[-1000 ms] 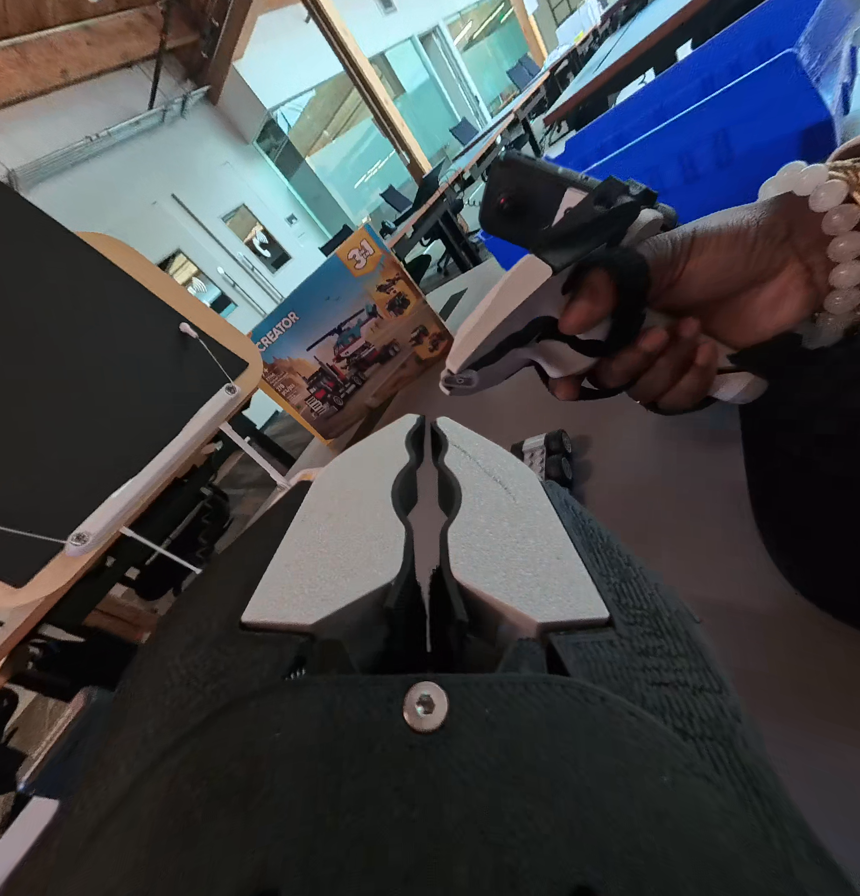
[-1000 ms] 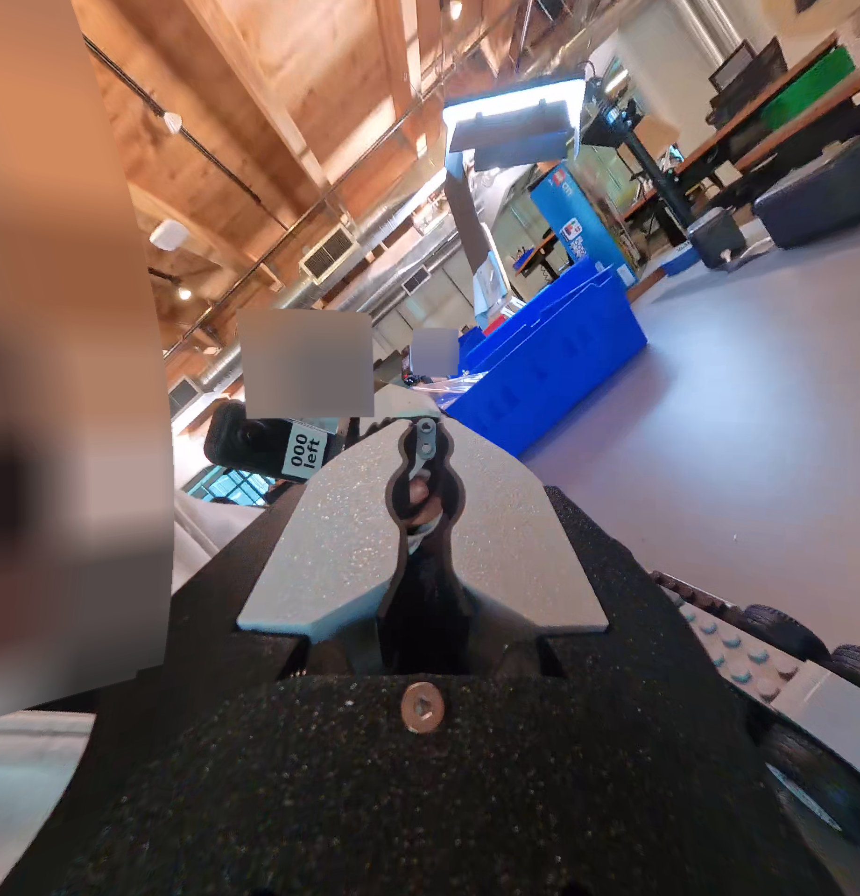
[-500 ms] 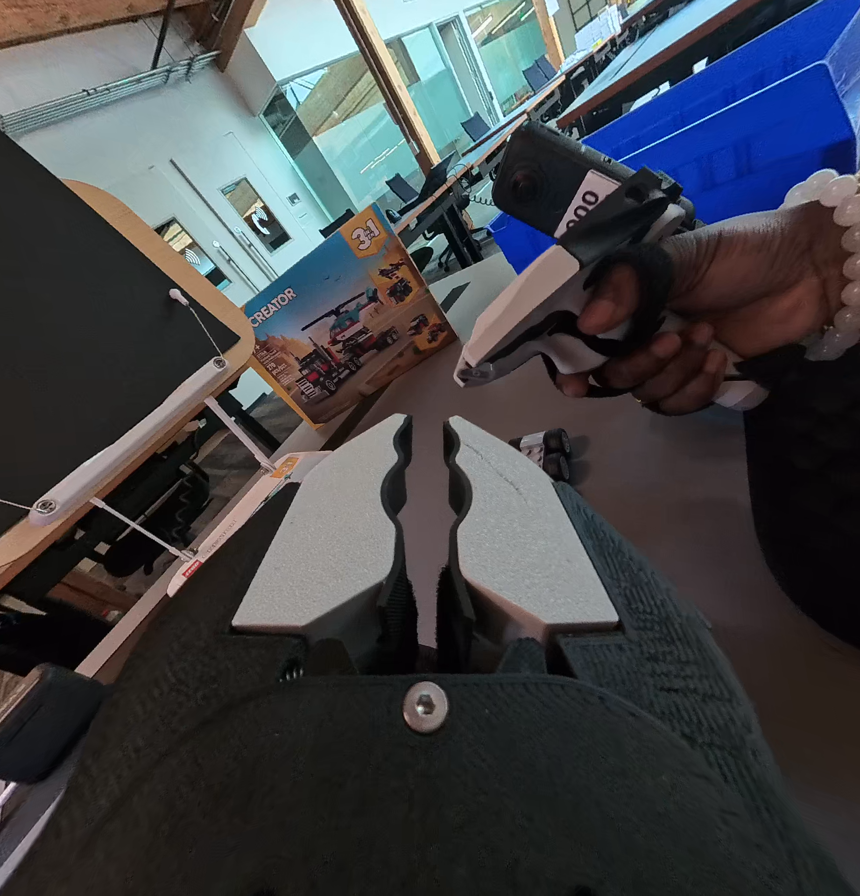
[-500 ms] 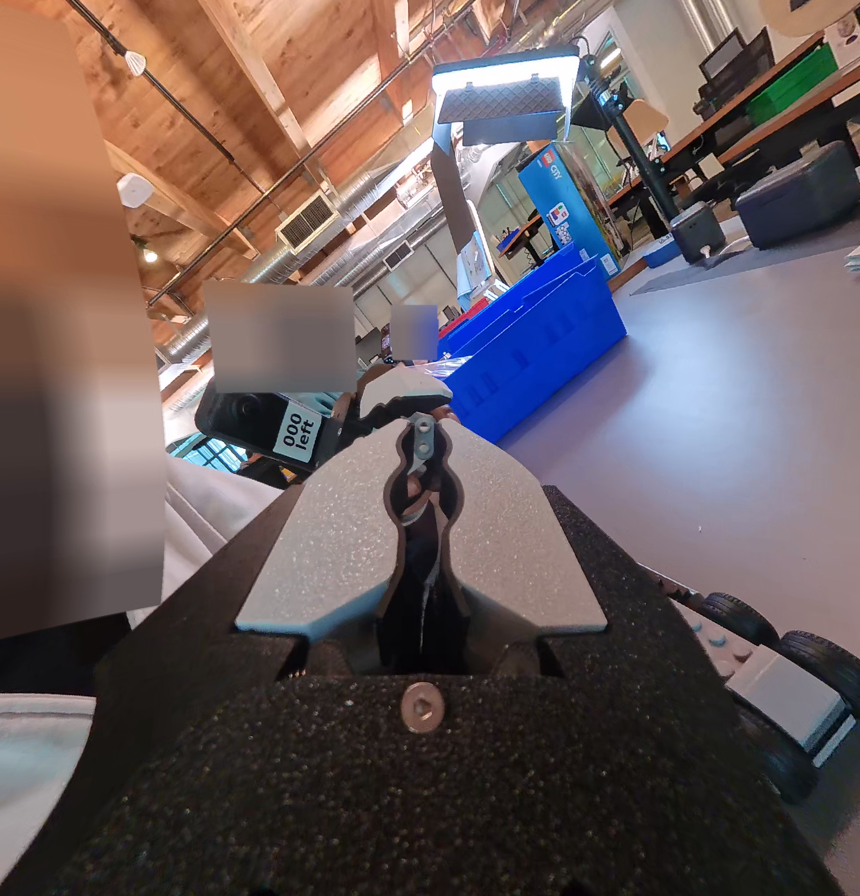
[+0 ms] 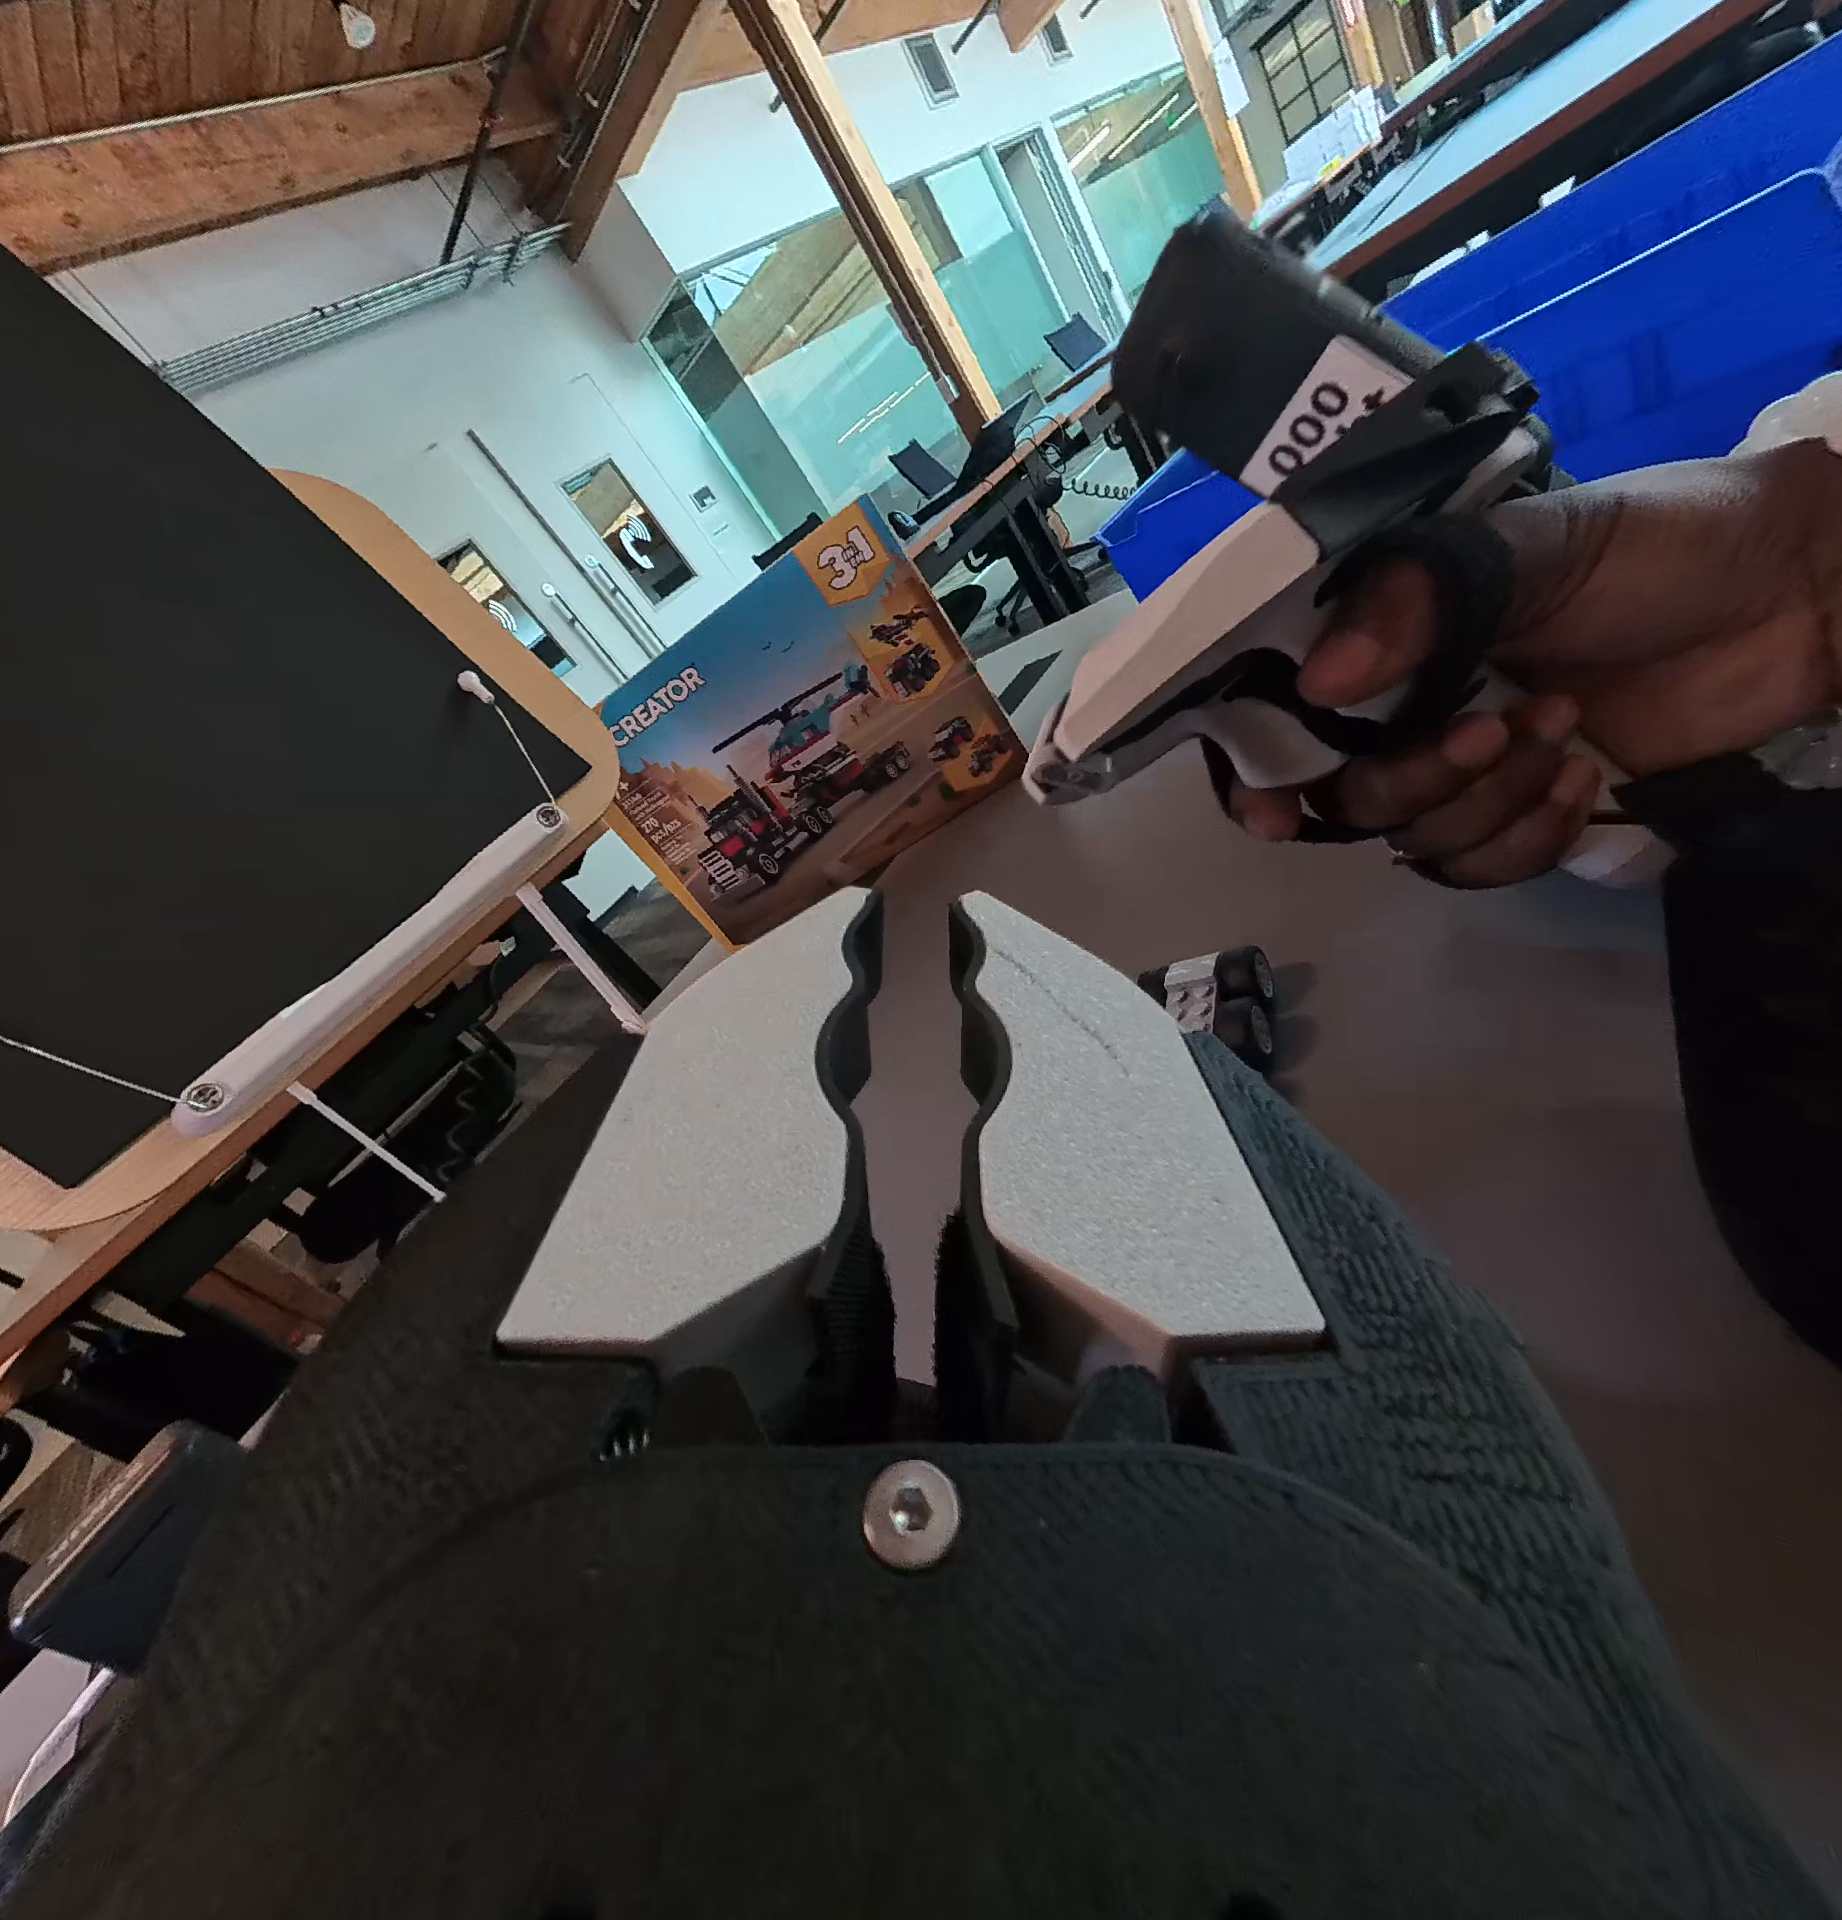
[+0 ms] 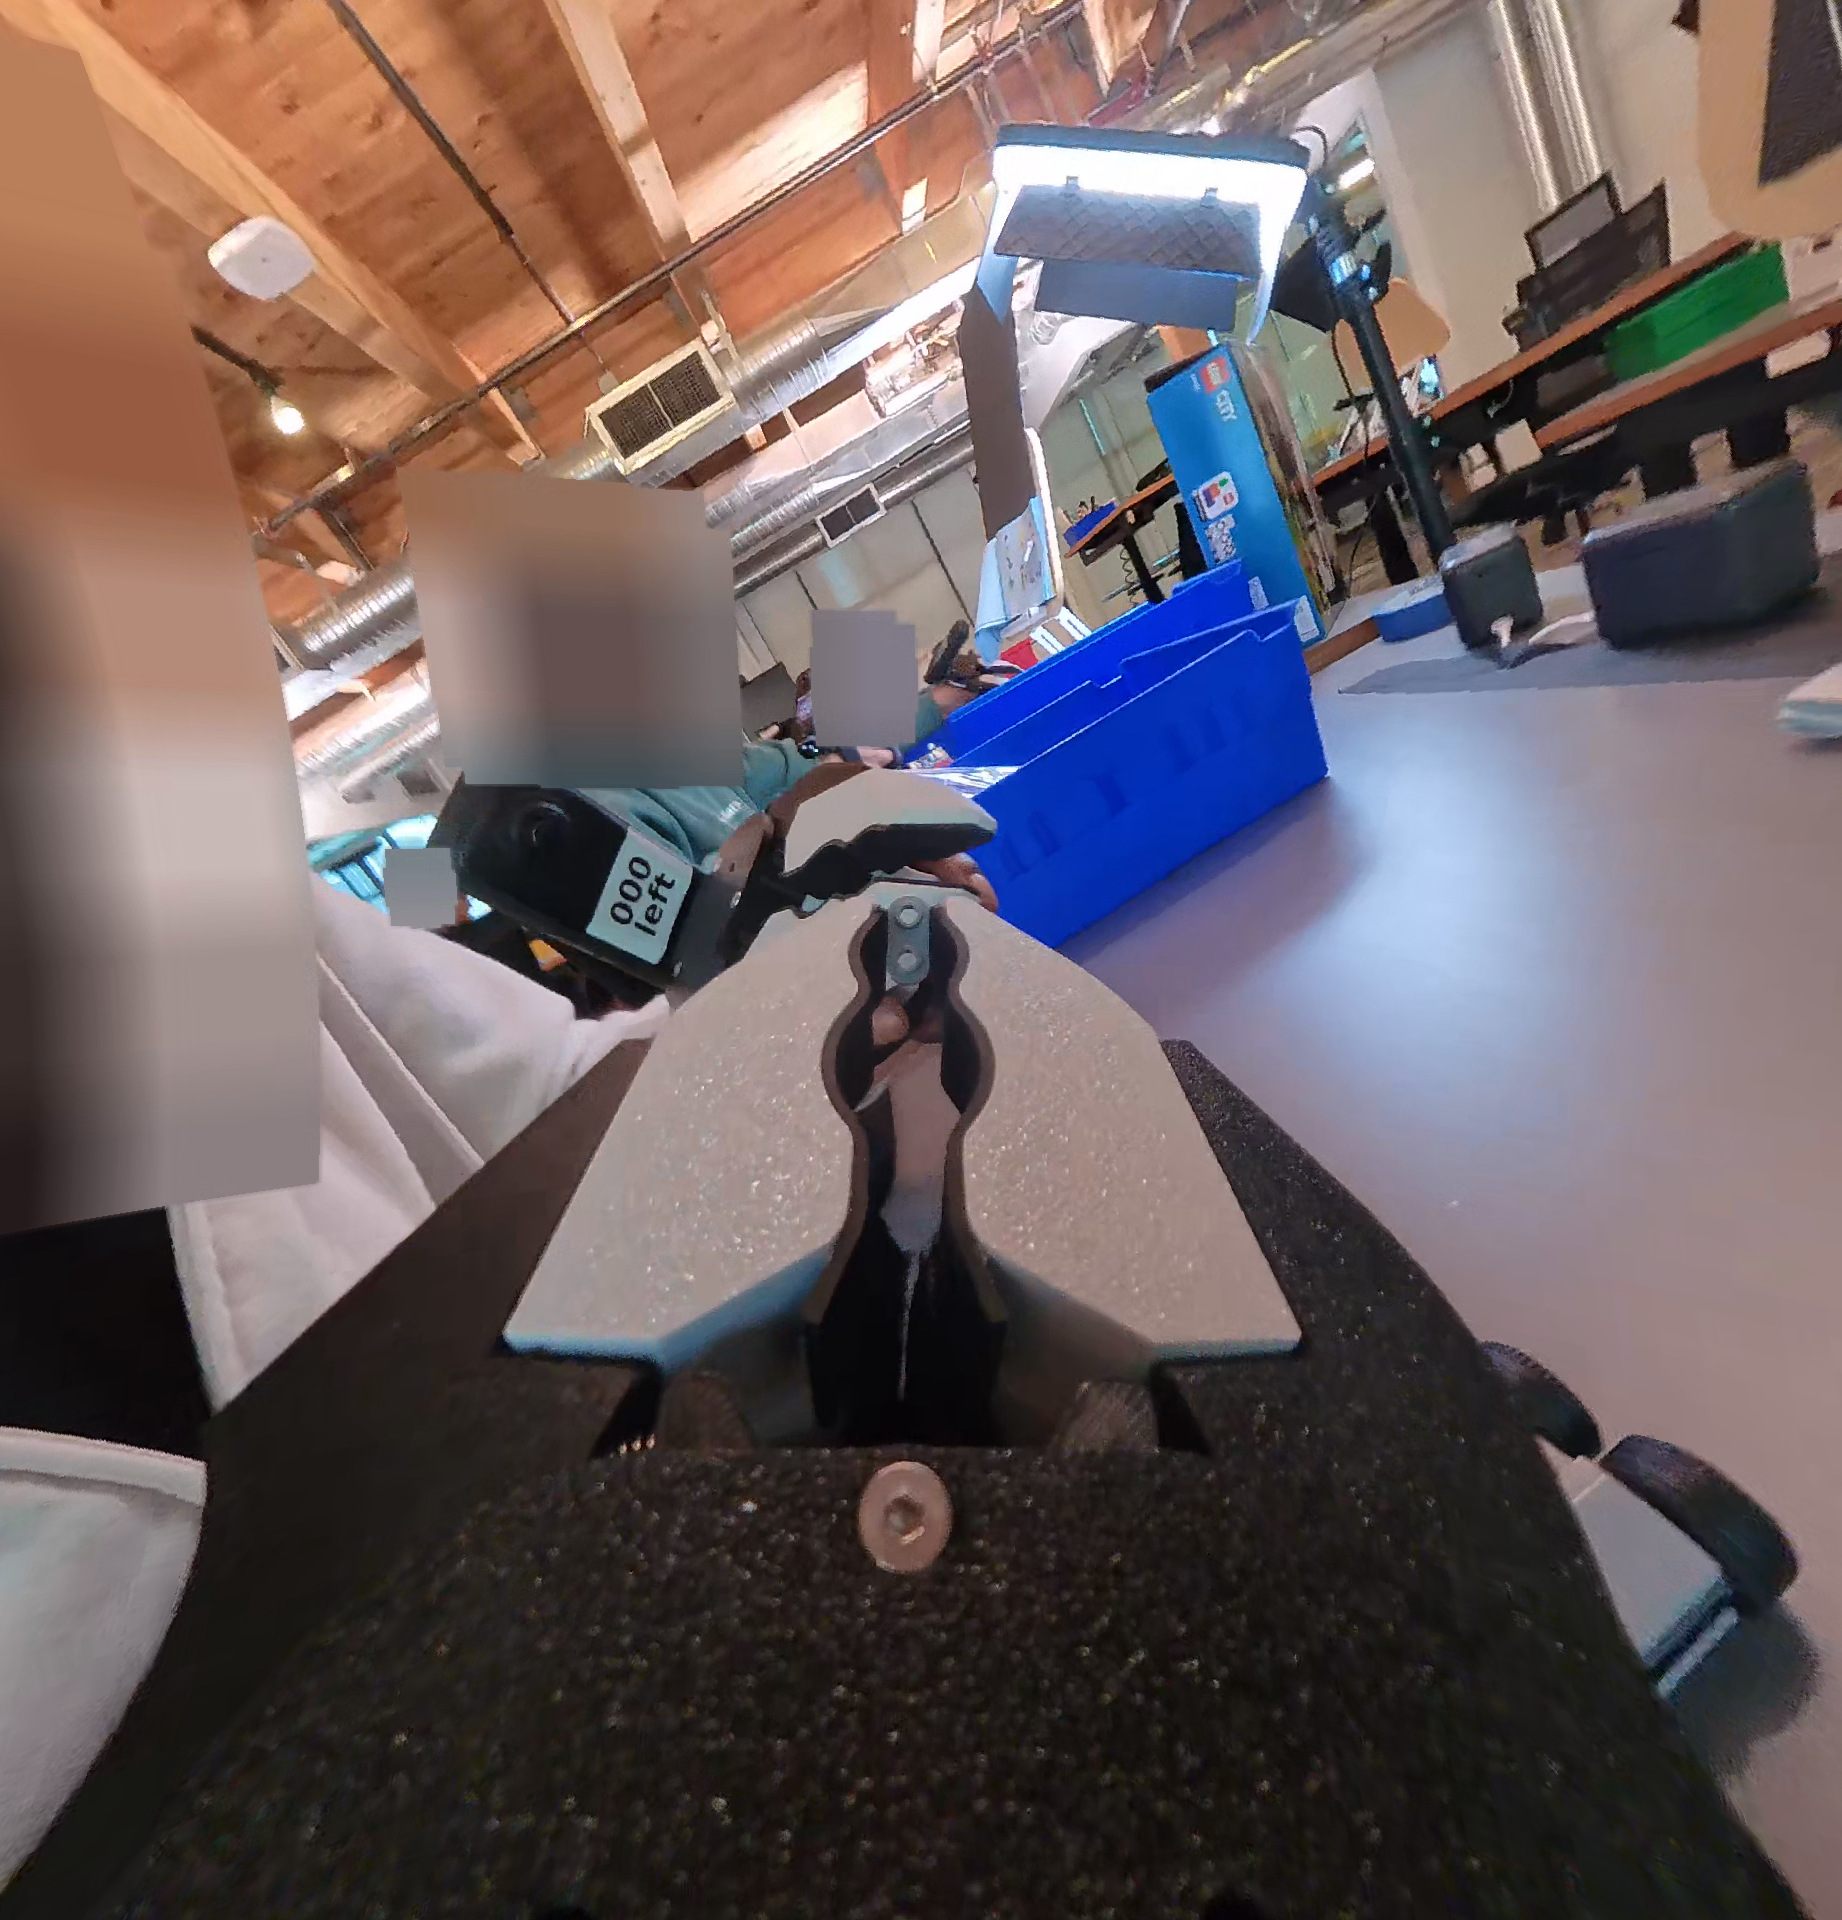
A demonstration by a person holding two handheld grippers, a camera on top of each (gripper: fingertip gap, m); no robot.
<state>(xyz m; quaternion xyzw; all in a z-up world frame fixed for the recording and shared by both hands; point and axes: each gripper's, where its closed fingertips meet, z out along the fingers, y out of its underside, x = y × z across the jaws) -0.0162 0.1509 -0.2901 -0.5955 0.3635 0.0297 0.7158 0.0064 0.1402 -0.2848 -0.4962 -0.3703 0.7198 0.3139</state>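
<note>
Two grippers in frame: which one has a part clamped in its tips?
The right gripper: a small grey two-hole plate sits pinched between its fingertips. The left gripper stands open, with only bare grey table showing through the gap.

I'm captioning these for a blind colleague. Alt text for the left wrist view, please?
The left gripper hangs open and empty over a grey table. Ahead, a hand holds the right gripper, which pinches a small grey piece; a toy box and small wheeled brick model sit nearby.

The right hand-held gripper (image 6: 909, 940) pinches a small grey two-stud plate (image 6: 908, 954) at its fingertips, above a grey counter (image 6: 1519, 935) bearing a blue bin (image 6: 1156, 769).
</note>
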